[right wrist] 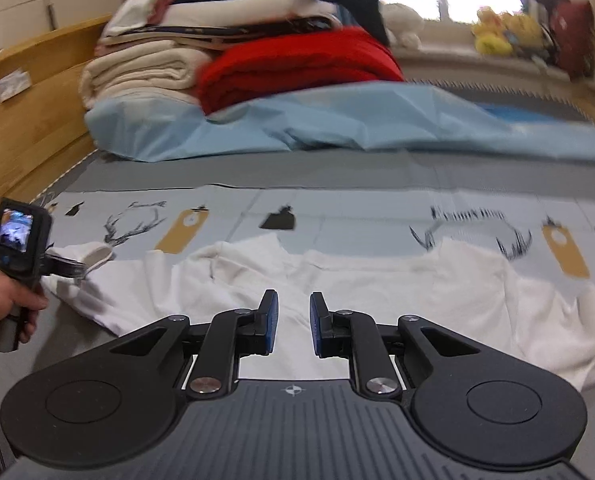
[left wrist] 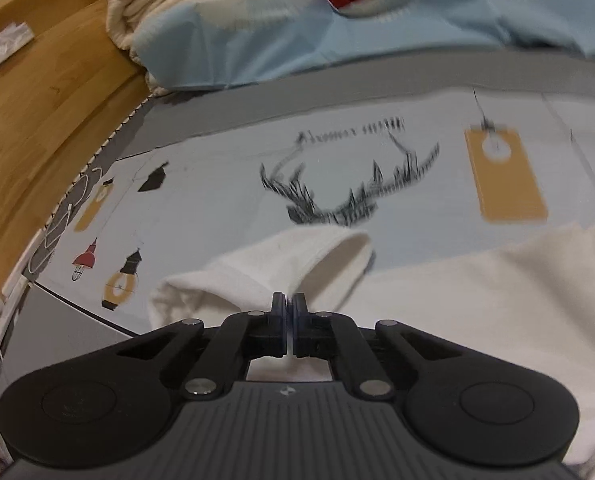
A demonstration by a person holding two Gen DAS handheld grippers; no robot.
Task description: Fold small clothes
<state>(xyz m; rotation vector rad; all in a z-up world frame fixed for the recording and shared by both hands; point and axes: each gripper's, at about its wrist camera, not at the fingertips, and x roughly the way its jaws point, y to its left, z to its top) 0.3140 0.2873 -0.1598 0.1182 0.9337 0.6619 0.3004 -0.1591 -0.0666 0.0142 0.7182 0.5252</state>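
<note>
- A white garment (right wrist: pixel 337 280) is seen spread across the printed sheet (right wrist: pixel 377 208) of a bed, its body lying in loose wrinkles and one sleeve (left wrist: pixel 297 260) stretched out toward the left.
- The left gripper (left wrist: pixel 288 304) is clenched, its jaws brought fully together at the sleeve; cloth appears to be pinched between them, though the pinch itself is hidden by the fingers.
- In the right wrist view, the left gripper (right wrist: pixel 71 268) is shown at the sleeve's cuff end, held by a hand (right wrist: pixel 1 312) at the left edge of the bed.
- The right gripper (right wrist: pixel 294 312) is held partly open above the middle of the garment; a clear gap is seen between its blue pads (right wrist: pixel 271 320) and nothing is grasped.
- The far edge of the garment is bordered by a bare strip of printed sheet, with deer heads and tan tags (left wrist: pixel 505 176), and beyond it a plain grey band (right wrist: pixel 297 172).
- The open room is closed at the back by a crumpled light blue cover (right wrist: pixel 337 128), on which a red blanket (right wrist: pixel 297 68) and folded cream bedding (right wrist: pixel 137 72) are stacked.
- The left side is bounded by a wooden bed frame (left wrist: pixel 37 128), just beside the sheet's edge.
- Plush toys (right wrist: pixel 497 36) are lined along a window ledge at the far right, well apart from the garment.
</note>
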